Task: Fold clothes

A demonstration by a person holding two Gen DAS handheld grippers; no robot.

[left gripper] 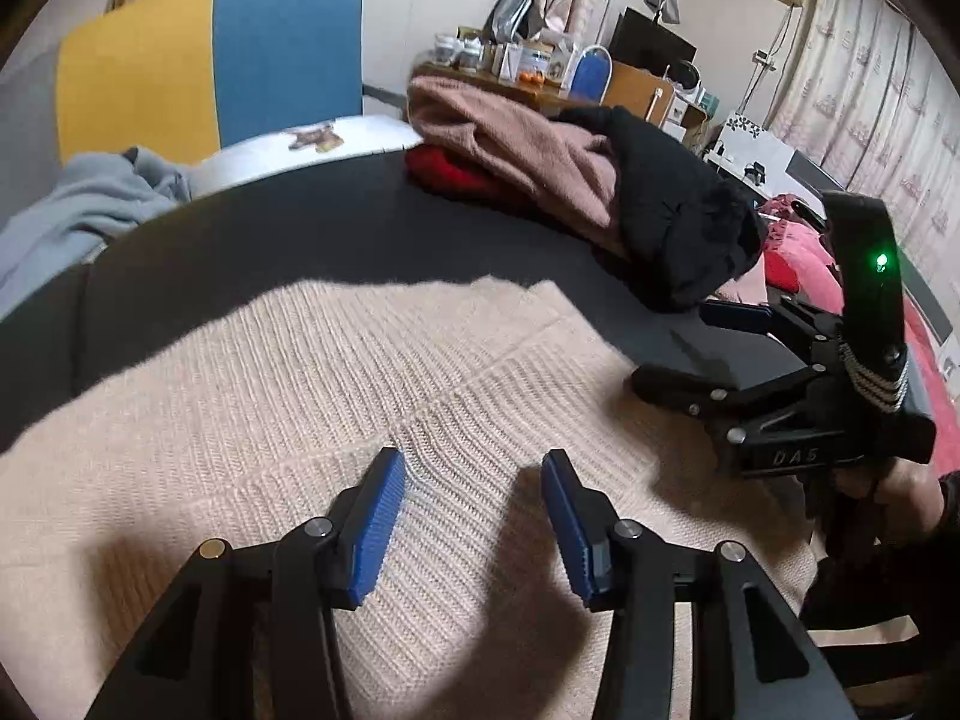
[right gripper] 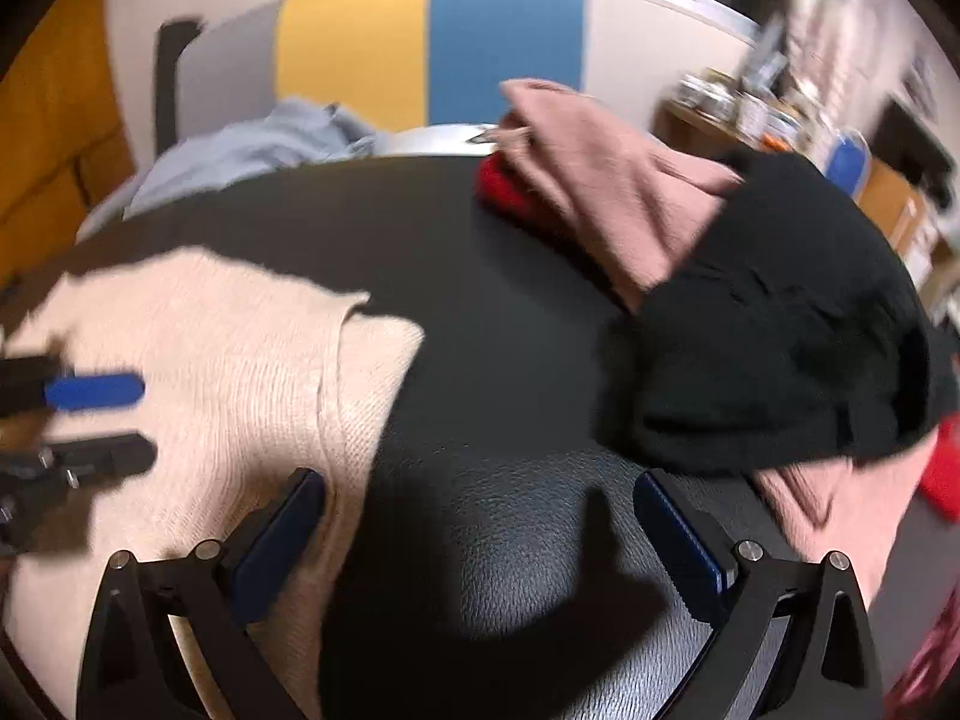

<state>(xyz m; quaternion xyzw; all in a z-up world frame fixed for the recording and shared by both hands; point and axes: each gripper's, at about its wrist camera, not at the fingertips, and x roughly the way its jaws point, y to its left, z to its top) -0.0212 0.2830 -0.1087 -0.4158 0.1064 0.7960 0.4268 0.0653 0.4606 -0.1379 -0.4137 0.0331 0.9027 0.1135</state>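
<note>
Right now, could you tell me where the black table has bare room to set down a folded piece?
Bare black table lies between the cream sweater and the clothes pile, running to the far edge near the grey garment. The right side is crowded: black, pink and red clothes are heaped there. The sweater covers the left.

Sweater [left gripper: 336, 396] flat on table [left gripper: 288, 240] — clothes pile [left gripper: 588, 180] behind, right.

A cream ribbed-knit sweater [left gripper: 336, 396] lies on a black leather-grained table top [right gripper: 510, 516], beside a dusty-pink woolly garment [left gripper: 516, 144], a black fuzzy garment [right gripper: 774, 324] and a bright red knitted piece [left gripper: 444, 171]. Behind stand a chair back in yellow and blue vertical panels [left gripper: 210, 54] and a pale grey-blue crumpled cloth [right gripper: 252, 144]. Both black grippers carry blue ridged finger pads [left gripper: 378, 528].
</note>
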